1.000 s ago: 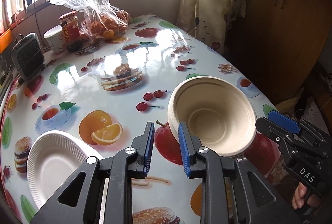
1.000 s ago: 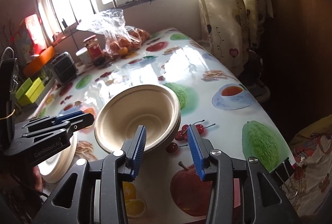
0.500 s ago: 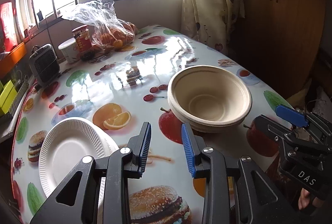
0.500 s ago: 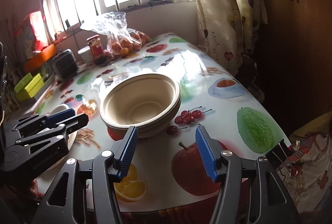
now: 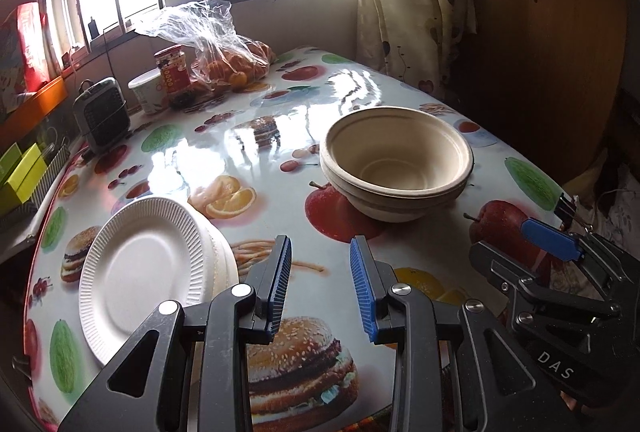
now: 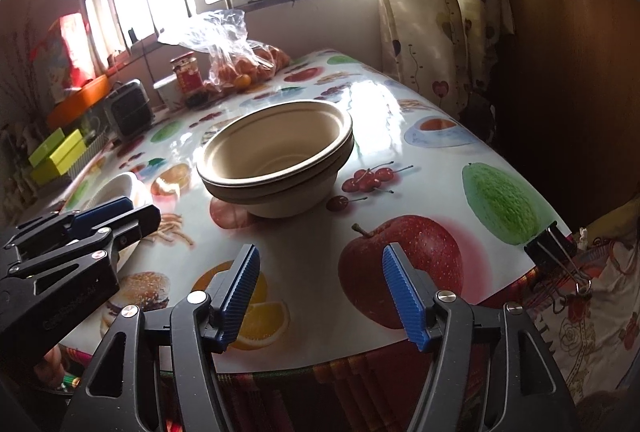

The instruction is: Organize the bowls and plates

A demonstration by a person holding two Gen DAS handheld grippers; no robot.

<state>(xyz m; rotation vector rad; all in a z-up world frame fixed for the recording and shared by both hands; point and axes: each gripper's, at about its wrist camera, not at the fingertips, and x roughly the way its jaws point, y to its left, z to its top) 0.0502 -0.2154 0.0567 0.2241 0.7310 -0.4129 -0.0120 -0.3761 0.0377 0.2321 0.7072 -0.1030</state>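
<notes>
Two beige bowls (image 5: 396, 168) sit nested and upright on the fruit-print table (image 5: 280, 144), right of centre; the right wrist view has the same bowls (image 6: 276, 156) ahead of it. A stack of white paper plates (image 5: 148, 272) lies at the near left, and one edge of the plates (image 6: 116, 188) shows behind the left gripper. My left gripper (image 5: 318, 252) hovers over the near table, narrowly open, nothing between its pads. My right gripper (image 6: 320, 256) is short of the bowls at the table's front edge. Its jaws are opening, with nothing between them.
At the far end are a clear bag of oranges (image 5: 228, 52), a red jar (image 5: 172, 72), a white cup (image 5: 146, 92) and a small black fan heater (image 5: 102, 114). A binder clip (image 6: 556, 252) grips the cloth at the near right edge. Curtain and wooden cabinet stand right.
The tilted bowl has been set down into the other bowl and let go. Both grippers have drawn back toward the near edge, and the right jaws have spread wider.
</notes>
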